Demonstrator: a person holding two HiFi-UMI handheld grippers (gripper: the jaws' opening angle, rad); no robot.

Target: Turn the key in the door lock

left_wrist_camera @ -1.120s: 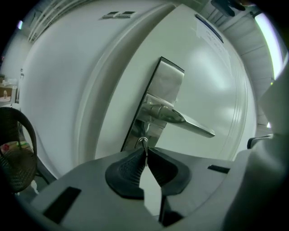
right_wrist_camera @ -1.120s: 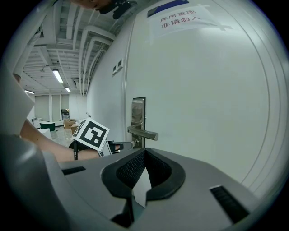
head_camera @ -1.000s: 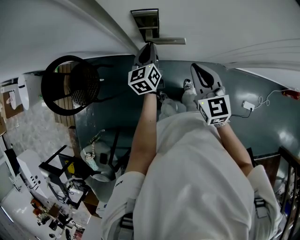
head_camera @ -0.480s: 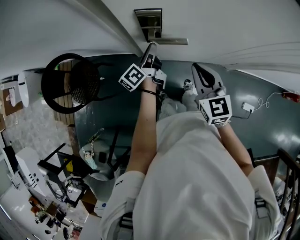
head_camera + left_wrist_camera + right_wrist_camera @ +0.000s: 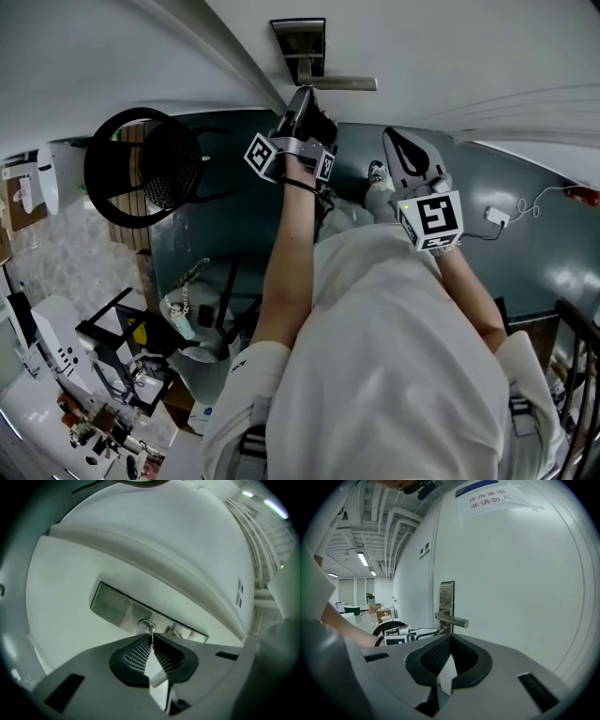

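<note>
L gripper (image 5: 151, 641) fingers clamp key (image 5: 150, 632) by its flat head, small stiff slick metal, needs firm grip; R gripper (image 5: 449, 639) closed, empty.

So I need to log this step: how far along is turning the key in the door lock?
Done: the key sits in the lock, and the left gripper is shut on it. In hand: that gripper is rolled over sideways, so the turn looks under way or finished. Left: whether the lock gave can't be seen; the handle is untouched and the right gripper waits shut, empty.
</note>
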